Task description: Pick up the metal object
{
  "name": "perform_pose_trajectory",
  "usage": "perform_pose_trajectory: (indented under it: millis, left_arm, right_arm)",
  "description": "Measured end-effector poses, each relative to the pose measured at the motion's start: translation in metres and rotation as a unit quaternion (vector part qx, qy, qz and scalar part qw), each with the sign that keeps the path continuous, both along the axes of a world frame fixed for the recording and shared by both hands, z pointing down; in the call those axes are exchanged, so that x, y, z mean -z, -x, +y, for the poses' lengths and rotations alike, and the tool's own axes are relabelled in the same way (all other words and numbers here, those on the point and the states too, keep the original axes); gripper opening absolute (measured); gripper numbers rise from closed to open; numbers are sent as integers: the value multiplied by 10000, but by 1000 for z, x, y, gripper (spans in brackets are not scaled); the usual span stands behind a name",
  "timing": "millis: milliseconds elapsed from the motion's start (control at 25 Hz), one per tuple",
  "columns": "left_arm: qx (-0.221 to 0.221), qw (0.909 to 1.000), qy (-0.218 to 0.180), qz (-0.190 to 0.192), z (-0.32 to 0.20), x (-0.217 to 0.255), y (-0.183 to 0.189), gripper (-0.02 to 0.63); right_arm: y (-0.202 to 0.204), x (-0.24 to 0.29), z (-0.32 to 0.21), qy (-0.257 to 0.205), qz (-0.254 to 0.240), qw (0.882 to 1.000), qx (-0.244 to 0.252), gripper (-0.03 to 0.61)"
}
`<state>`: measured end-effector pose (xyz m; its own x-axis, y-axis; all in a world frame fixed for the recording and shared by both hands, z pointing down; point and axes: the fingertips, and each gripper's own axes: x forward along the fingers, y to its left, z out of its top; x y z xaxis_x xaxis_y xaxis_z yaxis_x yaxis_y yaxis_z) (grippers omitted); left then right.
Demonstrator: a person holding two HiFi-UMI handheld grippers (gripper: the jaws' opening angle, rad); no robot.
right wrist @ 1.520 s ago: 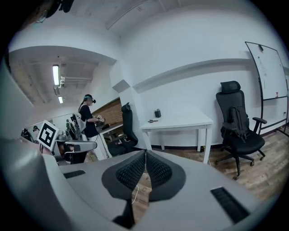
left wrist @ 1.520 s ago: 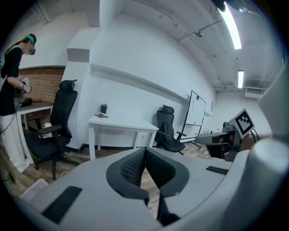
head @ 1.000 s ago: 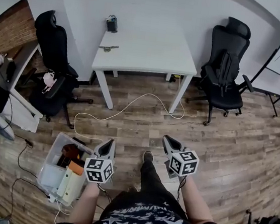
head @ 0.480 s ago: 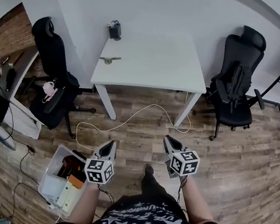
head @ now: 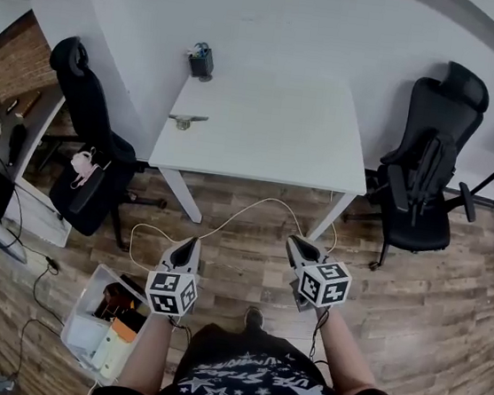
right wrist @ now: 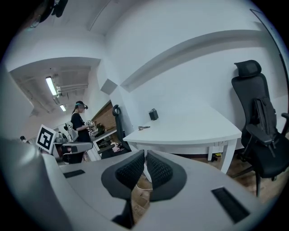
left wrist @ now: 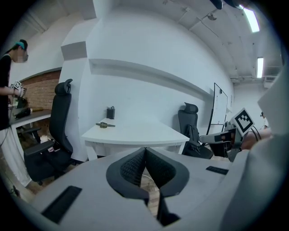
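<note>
The metal object, a small flat piece, lies near the left edge of the white table. It also shows far off in the left gripper view as the metal object and in the right gripper view as the metal object. My left gripper and right gripper are held over the wooden floor, well short of the table and pointing toward it. The left gripper is shut with nothing between its pads. The right gripper is likewise shut and empty.
A small black holder stands at the table's far left corner. Black office chairs flank the table, one on the left and one on the right. A white cable loops across the floor. A clear box of items sits at lower left. A person stands at the left desk.
The view has moved forward toward the table, which now sits nearer and more central. Both grippers stay shut and hold the same pose in front of the body.
</note>
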<state>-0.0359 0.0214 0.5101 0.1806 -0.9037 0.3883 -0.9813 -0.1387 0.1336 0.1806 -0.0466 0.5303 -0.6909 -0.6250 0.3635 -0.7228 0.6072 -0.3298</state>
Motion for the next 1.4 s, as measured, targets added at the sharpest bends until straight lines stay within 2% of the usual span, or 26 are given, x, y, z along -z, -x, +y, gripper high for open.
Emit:
perform_pose_trajectory:
  millis: [240,640,800,960,1120,1400]
  left_arm:
    - [187,9998,6,-38,-29,7,8,20]
    - [245,9997,-59,-35,-84,-1,41,20]
    - [301,9995,-41,-93,-130,-3,68,20]
    - [203,9991,17,-365,-188,-3,103,20]
    - [151,9990,66,-426,-243,-8,139,21]
    - [63,9975,329,-619,-331,-17,206,23]
  right_arm:
    - [-1,3,-35,19,-64,10000,69,51]
    - [29,-5,-91,15,32,9998,179,51]
    - [51,-6,-135,25,94,9998,185,51]
    - [86,-4,-192,44,164,9996,231,51]
    - [122,-9,-245,113,197,9995,214,51]
    - [187,-12,-325,272,194,9993,151,51]
